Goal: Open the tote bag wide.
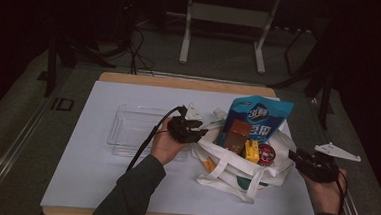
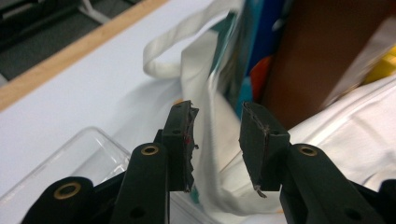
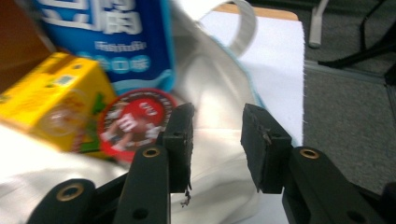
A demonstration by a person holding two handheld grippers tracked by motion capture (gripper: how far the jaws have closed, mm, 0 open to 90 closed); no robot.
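A white cloth tote bag (image 1: pixel 234 173) lies open on the white mat, to the right of its middle. A blue snack packet (image 1: pixel 259 116), a brown box (image 1: pixel 238 135), a yellow carton (image 1: pixel 251 150) and a round red tin (image 1: pixel 267 153) stick out of it. My left gripper (image 1: pixel 197 133) is at the bag's left rim. Its jaws (image 2: pixel 217 126) stand apart, with a fold of the bag cloth (image 2: pixel 210 93) running loose between them. My right gripper (image 1: pixel 293 155) is at the bag's right side, open (image 3: pixel 217 126), just in front of the cloth (image 3: pixel 210 79) and beside the red tin (image 3: pixel 135 119).
A clear plastic tray (image 1: pixel 132 129) sits left of the bag, partly under my left hand. The white mat (image 1: pixel 89 171) lies on a wooden board, with bare mat at front left. Beyond the table are dark floor, cables and a white stand (image 1: pixel 224 14).
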